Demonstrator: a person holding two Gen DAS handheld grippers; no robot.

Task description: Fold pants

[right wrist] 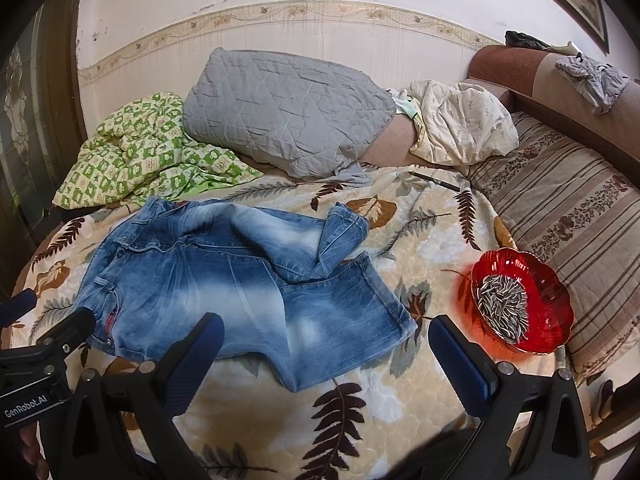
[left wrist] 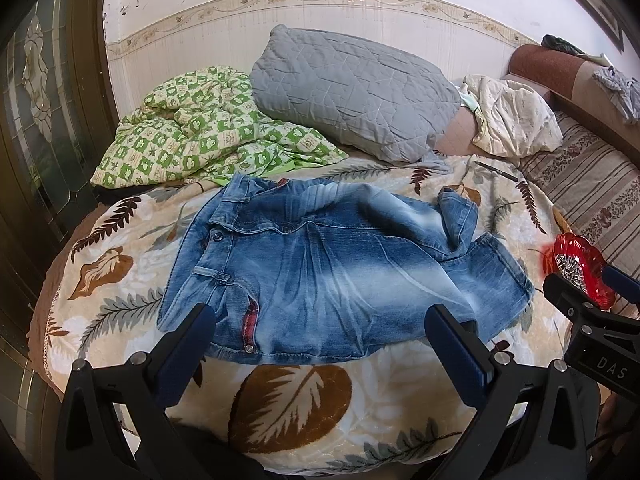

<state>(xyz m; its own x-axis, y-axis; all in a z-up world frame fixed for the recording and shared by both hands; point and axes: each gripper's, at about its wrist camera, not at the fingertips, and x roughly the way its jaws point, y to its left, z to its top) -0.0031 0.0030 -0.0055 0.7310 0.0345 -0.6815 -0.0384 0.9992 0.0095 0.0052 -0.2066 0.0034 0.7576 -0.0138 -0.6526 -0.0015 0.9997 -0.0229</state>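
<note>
A: How far along does the folding look?

B: Barely begun, by my reading. The faded blue denim pants (left wrist: 320, 264) lie spread across the cream blanket printed with brown leaves and grey ferns (left wrist: 296, 400), waistband toward the green-and-cream checked quilt (left wrist: 192, 132), hems toward the red scalloped glass bowl of striped seeds (right wrist: 520, 300).

A: Any fold in them at all?

B: Nothing tidy. The far leg is crumpled, its cuff turned up and lying over the near leg. The near leg lies fairly flat, with its cuff toward the bowl. The legs are not stacked on each other, and the pants have not been halved along their length.

A: And the tongs?

B: The left gripper (left wrist: 320, 344) is spread wide, blue pads apart, holding nothing; it hovers over the near edge of the denim around the plaid-lined pocket. The right gripper (right wrist: 326, 356) is equally wide and empty, poised over the near leg's lower edge, with the bowl just off its right finger.

A: So what remains?

B: Practically everything, I'd say: straighten the rumpled leg, lay one leg on the other, then fold hem to waist. The bowl sits near the cuffs, so a sweep that way could knock it.

A: Anything else close by?

B: A grey quilted pillow (right wrist: 280, 112) and a dark pen (right wrist: 434, 181), both well clear of the denim.
</note>
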